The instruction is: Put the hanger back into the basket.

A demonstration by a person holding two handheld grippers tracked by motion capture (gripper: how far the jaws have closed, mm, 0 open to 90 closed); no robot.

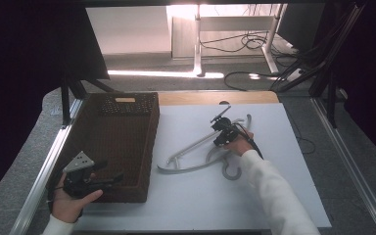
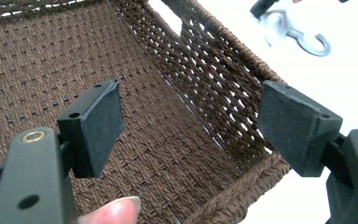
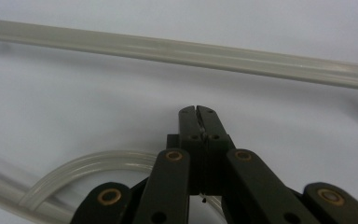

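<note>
Grey plastic hangers [image 1: 191,147] lie tangled on the white table [image 1: 274,161], right of a brown woven basket [image 1: 152,147]. My right gripper [image 1: 219,139] is low over the hangers, jaws shut with nothing between them. In the right gripper view its closed tips [image 3: 196,112] hover just short of a straight hanger bar [image 3: 177,49], and a curved hanger piece [image 3: 74,172] lies under the jaws. My left gripper [image 1: 108,172] is over the basket's near right corner. In the left gripper view it stands open [image 2: 191,107] above the woven bottom [image 2: 51,70], empty.
A hanger hook [image 1: 231,172] lies near my right sleeve; a hook [image 2: 307,42] also shows beyond the basket wall in the left gripper view. Metal rails [image 1: 44,171] run along both table sides. Cables and desk legs [image 1: 198,44] lie on the floor beyond.
</note>
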